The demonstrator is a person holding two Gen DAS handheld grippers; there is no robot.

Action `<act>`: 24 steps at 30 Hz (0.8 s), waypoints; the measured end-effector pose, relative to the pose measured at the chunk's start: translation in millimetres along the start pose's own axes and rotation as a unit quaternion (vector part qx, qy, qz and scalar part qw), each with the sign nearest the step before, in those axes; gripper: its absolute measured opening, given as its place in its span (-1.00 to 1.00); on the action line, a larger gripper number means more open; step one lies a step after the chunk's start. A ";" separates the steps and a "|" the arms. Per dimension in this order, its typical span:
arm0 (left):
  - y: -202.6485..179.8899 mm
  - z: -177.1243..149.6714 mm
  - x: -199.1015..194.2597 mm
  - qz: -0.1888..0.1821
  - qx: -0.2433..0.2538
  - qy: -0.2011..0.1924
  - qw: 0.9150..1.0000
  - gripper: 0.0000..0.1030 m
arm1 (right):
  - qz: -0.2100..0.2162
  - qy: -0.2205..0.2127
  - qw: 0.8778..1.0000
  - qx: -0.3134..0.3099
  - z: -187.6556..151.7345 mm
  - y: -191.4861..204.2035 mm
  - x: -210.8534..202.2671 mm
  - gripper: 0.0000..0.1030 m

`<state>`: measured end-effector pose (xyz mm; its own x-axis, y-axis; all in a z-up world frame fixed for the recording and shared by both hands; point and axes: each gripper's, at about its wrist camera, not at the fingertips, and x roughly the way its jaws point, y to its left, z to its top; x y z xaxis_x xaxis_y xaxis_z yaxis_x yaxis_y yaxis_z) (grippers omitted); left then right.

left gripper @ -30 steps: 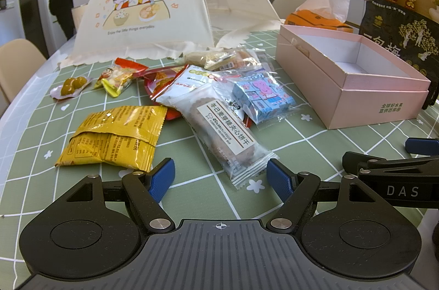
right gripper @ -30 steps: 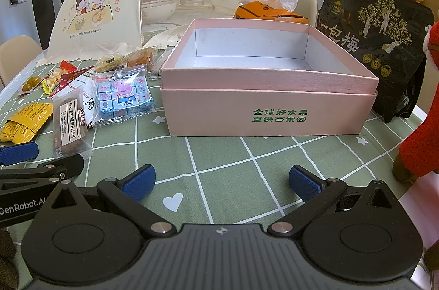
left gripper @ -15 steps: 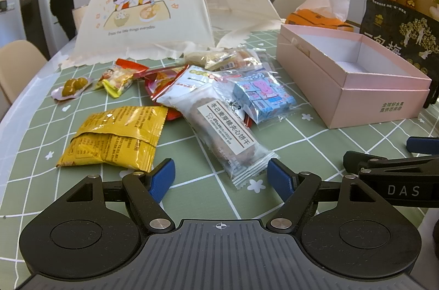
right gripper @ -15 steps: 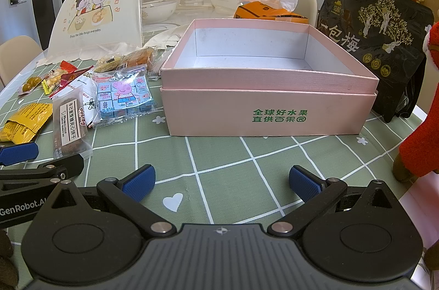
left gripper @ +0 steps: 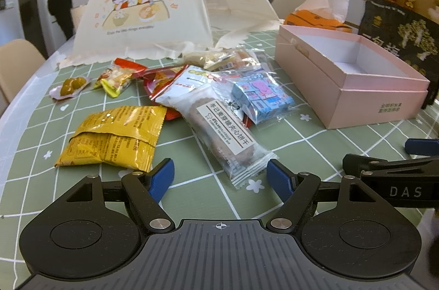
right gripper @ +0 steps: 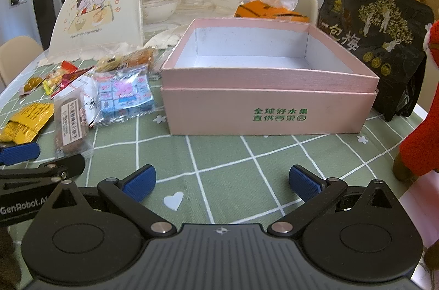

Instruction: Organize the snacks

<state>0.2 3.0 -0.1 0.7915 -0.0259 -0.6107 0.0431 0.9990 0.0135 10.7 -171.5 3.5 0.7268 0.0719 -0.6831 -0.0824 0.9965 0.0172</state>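
left wrist view: the left gripper [left gripper: 219, 176] is held low over the near edge of the table [left gripper: 192, 147], its jaws spread wide with nothing between them. no snack has been put away so far as can be seen; every packet lies loose toward the left side of the cloth. a yellow packet [left gripper: 115, 137] is seen just ahead of the left fingertip. a clear-wrapped biscuit bar [left gripper: 222, 133] with a white chinese label lies ahead of the gripper, its near end close to the right fingertip, and a blue cartoon-pig candy bag [left gripper: 259, 98] rests against it. smaller red and yellow sweets [left gripper: 118, 77] are scattered further back. the pink box [left gripper: 354, 95] stands open toward the right edge, and what shows of its white floor is bare. "das" can be read on the other tool at the right. the food cover [left gripper: 153, 10] at the far side carries "开饭啦!".

right wrist view: the right gripper [right gripper: 221, 180] is likewise spread open and empty, over bare cloth in front of the box. green print on the box front reads "全球好水果 直供百果园". the interior is seen to be empty, so the whole sort is judged still to be done. "genrobot.ai" is partly legible on the tool at the left. a black bag [right gripper: 373, 43] marked "一包梅" stands behind the box, near the right edge.
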 end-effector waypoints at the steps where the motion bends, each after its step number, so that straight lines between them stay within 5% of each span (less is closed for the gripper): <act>1: 0.1 0.6 -1.4 -0.014 0.010 0.004 1.000 0.52 | 0.004 0.020 1.000 -0.002 3.0 0.5 -1.4 1.00; 6: 19.8 22.4 -9.5 -0.142 0.081 0.054 0.985 0.40 | -0.029 0.089 0.995 0.030 5.3 9.8 -3.8 1.00; 9: 52.5 54.2 -28.1 -0.188 0.113 0.035 0.975 0.40 | -0.063 0.114 0.989 0.068 7.6 16.8 -6.7 1.00; 14: 142.0 108.6 -16.6 -0.177 0.151 0.030 0.972 0.40 | -0.116 0.148 0.970 0.153 10.6 22.5 -14.8 0.83; 18: 239.5 131.1 33.4 -0.151 0.109 0.033 0.982 0.40 | -0.164 0.098 0.961 0.199 2.4 58.2 -42.9 0.83; 22: 292.0 149.5 83.9 -0.097 0.087 0.056 0.990 0.38 | -0.190 0.089 0.956 0.203 -8.5 100.0 -64.4 0.83; 24: 306.7 155.3 104.9 -0.114 0.069 0.069 0.989 0.39 | -0.192 0.092 0.955 0.205 -14.7 119.0 -69.3 0.82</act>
<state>191.1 300.9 62.9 0.6619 -0.2354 -0.7117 0.3013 0.9529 -0.0349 -59.5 -58.5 42.1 0.5145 -0.2730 -0.8129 0.4669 0.8843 -0.0014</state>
